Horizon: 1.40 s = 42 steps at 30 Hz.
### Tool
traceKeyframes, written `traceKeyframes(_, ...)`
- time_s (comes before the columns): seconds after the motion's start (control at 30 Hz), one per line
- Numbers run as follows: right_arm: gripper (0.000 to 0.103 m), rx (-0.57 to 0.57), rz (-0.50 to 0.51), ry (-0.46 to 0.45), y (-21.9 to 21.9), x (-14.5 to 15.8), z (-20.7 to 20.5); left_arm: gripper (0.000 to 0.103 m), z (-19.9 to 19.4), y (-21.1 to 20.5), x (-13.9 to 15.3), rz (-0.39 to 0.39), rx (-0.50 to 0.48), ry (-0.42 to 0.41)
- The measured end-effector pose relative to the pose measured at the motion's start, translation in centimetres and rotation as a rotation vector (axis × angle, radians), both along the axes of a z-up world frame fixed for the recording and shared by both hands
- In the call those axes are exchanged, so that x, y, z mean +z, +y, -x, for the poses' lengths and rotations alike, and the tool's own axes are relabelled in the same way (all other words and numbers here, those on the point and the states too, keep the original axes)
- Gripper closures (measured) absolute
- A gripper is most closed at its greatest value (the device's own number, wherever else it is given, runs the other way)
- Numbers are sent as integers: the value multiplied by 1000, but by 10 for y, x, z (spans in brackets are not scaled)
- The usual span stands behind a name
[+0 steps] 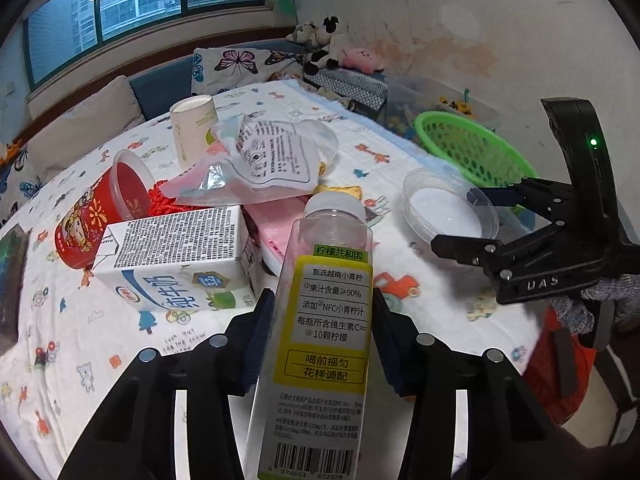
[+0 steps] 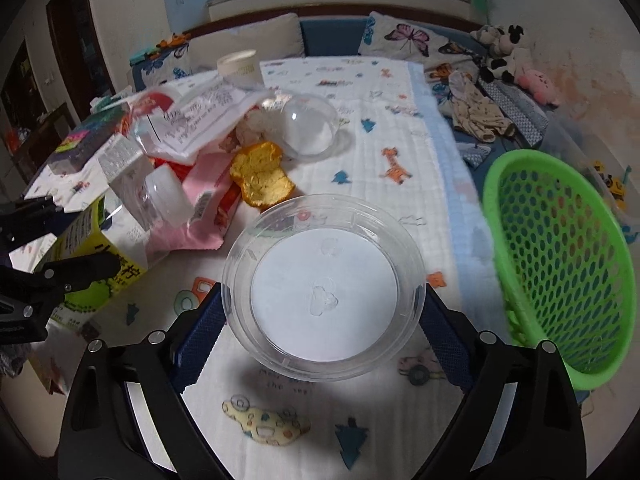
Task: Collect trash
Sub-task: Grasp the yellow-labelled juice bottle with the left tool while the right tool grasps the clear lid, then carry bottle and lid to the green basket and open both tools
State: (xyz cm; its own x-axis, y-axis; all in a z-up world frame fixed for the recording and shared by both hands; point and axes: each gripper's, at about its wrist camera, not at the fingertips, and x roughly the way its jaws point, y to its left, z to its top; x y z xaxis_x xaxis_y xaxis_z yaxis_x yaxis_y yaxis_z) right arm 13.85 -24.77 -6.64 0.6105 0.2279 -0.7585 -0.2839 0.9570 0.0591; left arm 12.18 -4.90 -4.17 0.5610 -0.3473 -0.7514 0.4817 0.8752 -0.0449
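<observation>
A clear plastic bottle (image 1: 326,320) with a yellow label and white cap lies between the pads of my left gripper (image 1: 324,304), which press on both its sides. In the right wrist view the same bottle (image 2: 120,224) sits in the left gripper (image 2: 86,236) at the far left. A shallow clear round container (image 2: 324,288) with a white bottom fills my right gripper (image 2: 324,296); its pads touch the rim on either side and a shadow lies under it. From the left wrist view, the right gripper (image 1: 460,218) holds that container (image 1: 448,204) near the table's right side.
A green mesh basket (image 2: 560,260) stands tilted at the table's right edge. Piled at the left are a milk carton (image 1: 180,256), a red can (image 1: 88,220), a paper cup (image 1: 192,128), a printed plastic bag (image 1: 264,156), orange peel (image 2: 260,176) and a clear dome (image 2: 308,128). A patterned cloth (image 2: 400,120) covers the table.
</observation>
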Motion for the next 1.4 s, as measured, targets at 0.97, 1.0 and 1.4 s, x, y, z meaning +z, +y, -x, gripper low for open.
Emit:
traceKeyframes(0.97,10,-405,-98,106,-200,-25,-53,58,-56,-109,64,126,-129,-41)
traceKeyframes(1.0,10,-408,-103,114,-203,-28,-55,58,-61,-113,65,128,-132,-36)
traceKeyframes(1.4,7,-431,-130,98,-226,-31,-51,58,-98,-179,58,105,-206,8)
